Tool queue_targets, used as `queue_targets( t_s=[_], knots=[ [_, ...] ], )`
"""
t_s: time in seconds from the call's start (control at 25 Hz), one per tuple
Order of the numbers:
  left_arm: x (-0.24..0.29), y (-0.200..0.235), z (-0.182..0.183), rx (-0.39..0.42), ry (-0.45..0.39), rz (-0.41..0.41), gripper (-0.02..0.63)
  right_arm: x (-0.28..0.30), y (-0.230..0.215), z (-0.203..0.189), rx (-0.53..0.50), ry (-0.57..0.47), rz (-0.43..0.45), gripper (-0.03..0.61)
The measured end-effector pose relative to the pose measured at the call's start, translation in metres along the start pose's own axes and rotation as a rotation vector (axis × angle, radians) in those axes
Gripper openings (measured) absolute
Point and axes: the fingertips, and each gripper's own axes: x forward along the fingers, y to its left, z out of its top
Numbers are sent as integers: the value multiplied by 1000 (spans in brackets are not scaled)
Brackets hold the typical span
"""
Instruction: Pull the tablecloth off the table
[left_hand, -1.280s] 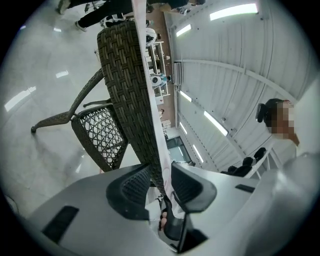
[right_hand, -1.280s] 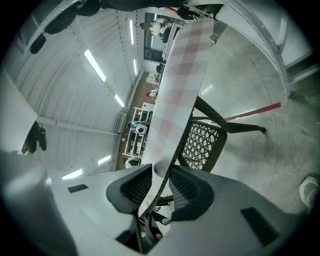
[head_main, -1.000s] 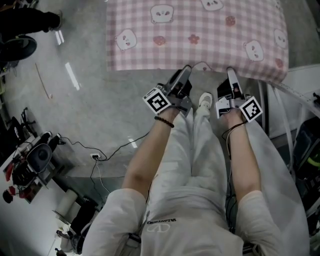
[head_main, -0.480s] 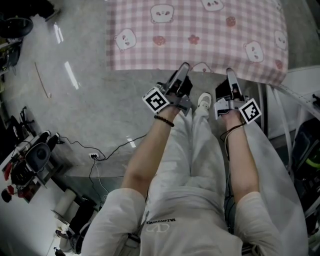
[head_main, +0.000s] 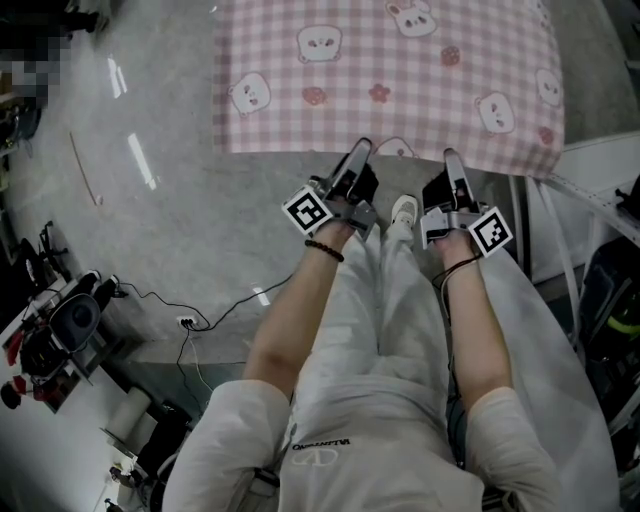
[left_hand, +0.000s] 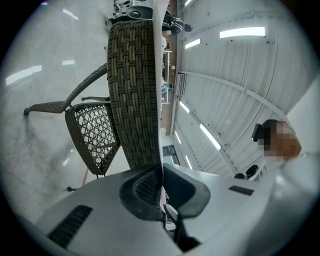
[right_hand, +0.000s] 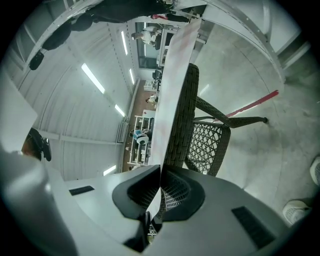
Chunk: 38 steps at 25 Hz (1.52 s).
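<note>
The pink checked tablecloth (head_main: 400, 90) with animal faces covers the table at the top of the head view. Its near hem hangs just in front of me. My left gripper (head_main: 360, 152) sits at the hem left of centre, my right gripper (head_main: 450, 160) at the hem right of centre. In the left gripper view the jaws (left_hand: 161, 172) are shut, with the cloth's thin edge (left_hand: 160, 60) running down between them. The right gripper view has the jaws (right_hand: 160, 175) shut on the pale cloth strip (right_hand: 172, 85) seen edge-on.
Under the cloth is a woven wicker table edge (left_hand: 132, 85), with a wicker chair (left_hand: 92, 135) beyond it. Cables and gear (head_main: 70, 320) lie on the floor at left. A white frame (head_main: 590, 190) stands at right. My legs and a shoe (head_main: 403, 212) are below the grippers.
Both grippers have edged up to the hem. The cloth's pattern has slid slightly toward me in the head view.
</note>
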Motion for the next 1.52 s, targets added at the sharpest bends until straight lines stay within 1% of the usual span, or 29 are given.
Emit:
queue_targets(
  t_s=[0.24, 0.4, 0.64, 0.84, 1.0, 1.12, 1.28, 1.4, 1.52],
  knots=[
    [0, 1, 0, 6, 15, 20, 2, 2, -1, -1, 7, 14, -21, 11],
    [-3, 0, -3, -1, 23, 50, 1, -2, -1, -2, 10, 28, -59, 11],
    [-9, -4, -8, 2, 31, 82, 2, -10, -1, -5, 27, 48, -94, 11],
    [-6, -7, -7, 2, 39, 130, 2, -7, 10, -1, 39, 74, -129, 11],
    [6, -20, 2, -2, 37, 159, 2, 3, 24, 4, 32, 110, -173, 11],
    [8, -25, 2, 4, 42, 179, 2, 3, 25, 7, 25, 136, -187, 11],
    [6, -27, -1, 8, 47, 231, 2, 2, 31, 8, 40, 160, -200, 11],
    [4, -31, -1, 22, 49, 247, 2, 0, 36, 9, 27, 180, -212, 11],
    [2, -31, 0, 29, 42, 256, 2, -1, 38, 6, 37, 201, -228, 11]
  ],
)
